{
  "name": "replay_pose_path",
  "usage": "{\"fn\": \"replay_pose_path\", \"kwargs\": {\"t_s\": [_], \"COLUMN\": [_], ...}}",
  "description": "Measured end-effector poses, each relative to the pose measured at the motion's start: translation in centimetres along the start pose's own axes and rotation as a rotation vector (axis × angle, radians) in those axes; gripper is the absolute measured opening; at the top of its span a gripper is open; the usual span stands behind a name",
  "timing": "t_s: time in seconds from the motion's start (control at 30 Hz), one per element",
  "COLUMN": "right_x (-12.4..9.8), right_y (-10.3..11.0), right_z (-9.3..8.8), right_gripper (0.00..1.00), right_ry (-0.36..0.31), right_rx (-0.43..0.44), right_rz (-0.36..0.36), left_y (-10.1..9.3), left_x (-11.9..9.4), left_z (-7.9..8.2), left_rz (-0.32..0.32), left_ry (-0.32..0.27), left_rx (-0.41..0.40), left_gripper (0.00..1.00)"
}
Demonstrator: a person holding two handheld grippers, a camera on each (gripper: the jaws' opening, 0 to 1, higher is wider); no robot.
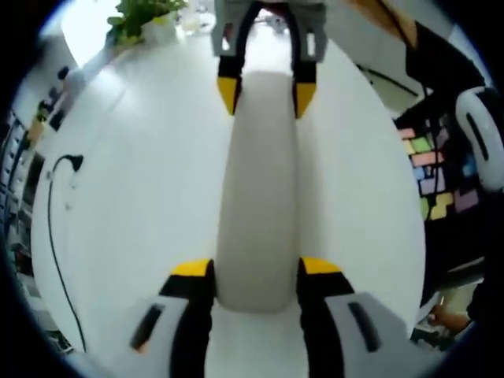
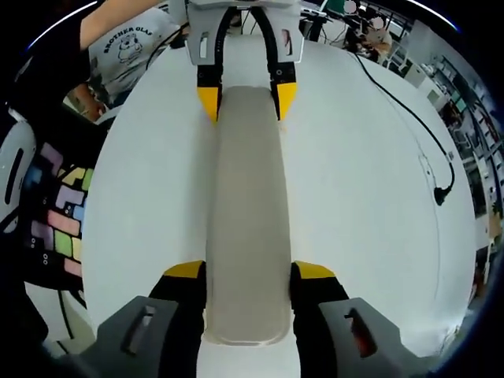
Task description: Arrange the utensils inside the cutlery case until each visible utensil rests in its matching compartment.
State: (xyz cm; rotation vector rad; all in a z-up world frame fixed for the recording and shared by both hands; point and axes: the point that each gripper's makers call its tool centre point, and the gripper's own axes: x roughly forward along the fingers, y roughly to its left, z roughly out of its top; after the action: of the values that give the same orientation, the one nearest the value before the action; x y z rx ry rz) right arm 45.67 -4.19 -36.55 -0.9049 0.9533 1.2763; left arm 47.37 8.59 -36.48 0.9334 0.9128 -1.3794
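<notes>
A long, pale grey, rounded plastic cutlery case (image 1: pixel 258 189) lies on a white desk (image 1: pixel 142 197). In the left gripper view, the left claw (image 1: pixel 256 276) clamps the case's near end between its yellow-tipped jaws at 6 o'clock, while the right claw (image 1: pixel 266 93) grips the far end at 12 o'clock. In the right gripper view, the right claw (image 2: pixel 248 279) holds its own end. A black cable (image 2: pixel 429 134) lies at 3 o'clock.

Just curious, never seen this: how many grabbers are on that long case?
2: the left gripper at one end of the case, the right gripper at the opposite end.
</notes>
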Motion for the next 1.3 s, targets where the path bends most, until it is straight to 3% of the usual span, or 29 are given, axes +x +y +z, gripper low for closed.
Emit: {"fn": "replay_pose_path", "kwargs": {"t_s": [0.37,1.0,1.3], "right_x": [0.3,0.5,0.2], "right_y": [-0.2,-1.2,-1.6], "right_z": [-1.3,-1.7,-2.1], "right_gripper": [0.43,0.43,0.43], "right_ry": [0.02,0.05,0.143], "right_rx": [0.002,0.029,0.015], "right_rz": [0.01,0.038,0.021], "left_y": [0.0,0.6,0.0], "left_x": [0.8,1.2,1.6], "left_z": [0.8,0.8,1.0], "left_rz": [-0.011,-0.02,-0.004], "left_ry": [-0.008,0.017,0.07], "left_rx": [-0.004,-0.009,-0.005], "left_gripper": [0.44,0.44,0.44]}}
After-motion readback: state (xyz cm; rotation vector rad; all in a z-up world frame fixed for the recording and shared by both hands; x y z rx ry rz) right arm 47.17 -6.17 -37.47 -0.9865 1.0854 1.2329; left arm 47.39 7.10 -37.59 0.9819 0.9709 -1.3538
